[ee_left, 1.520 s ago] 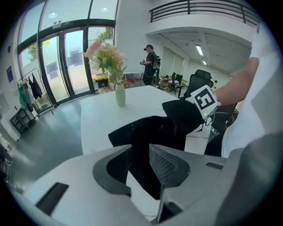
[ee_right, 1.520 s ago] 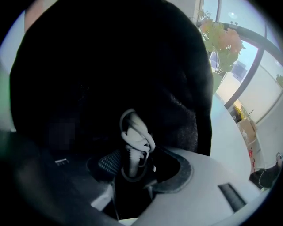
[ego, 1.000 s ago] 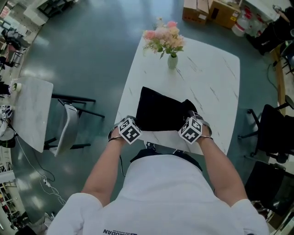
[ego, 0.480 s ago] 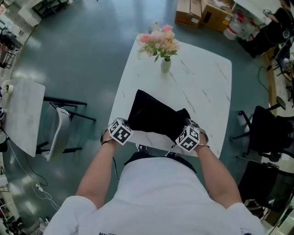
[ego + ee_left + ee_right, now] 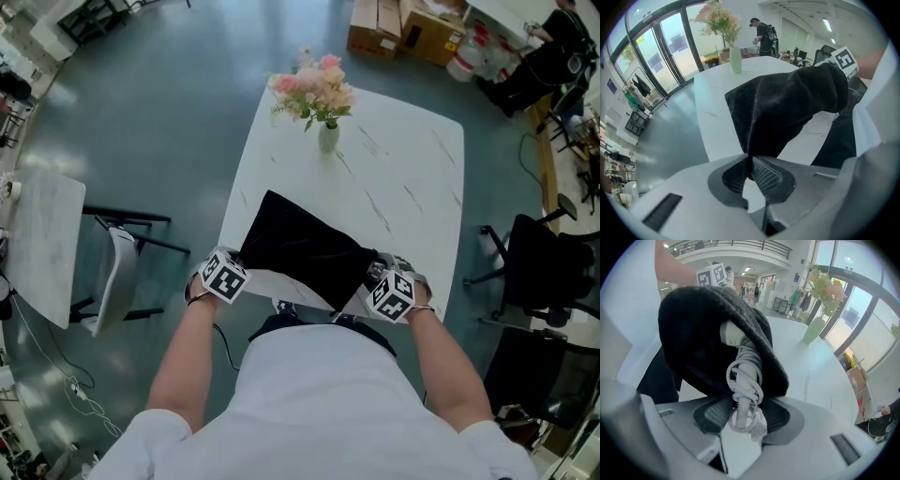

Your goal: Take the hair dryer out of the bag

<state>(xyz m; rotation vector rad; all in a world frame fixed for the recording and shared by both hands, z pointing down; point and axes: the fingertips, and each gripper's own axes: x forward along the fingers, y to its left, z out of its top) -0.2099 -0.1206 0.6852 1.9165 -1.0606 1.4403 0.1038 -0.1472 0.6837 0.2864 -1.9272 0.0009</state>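
A black fabric bag (image 5: 305, 246) lies on the white marble table (image 5: 403, 159), close to its near edge. My left gripper (image 5: 230, 274) is at the bag's near left corner. In the left gripper view it (image 5: 751, 168) is shut on a fold of the bag (image 5: 787, 103). My right gripper (image 5: 382, 281) is at the bag's near right end. The white hair dryer (image 5: 743, 376) sticks handle-first out of the bag's mouth (image 5: 708, 333), its cord wound round the handle. The right gripper (image 5: 743, 416) is shut on that handle. The dryer's head is hidden inside the bag.
A pale green vase of pink flowers (image 5: 325, 136) stands at the table's far side. A white chair (image 5: 122, 272) and a second table (image 5: 42, 244) stand to the left, black office chairs (image 5: 553, 272) to the right, and cardboard boxes (image 5: 394, 23) beyond the table.
Both grippers have drawn toward the table's near edge, pulling the bag's near side along. The left gripper has shifted outward to the left, and the bag now lies stretched between them.
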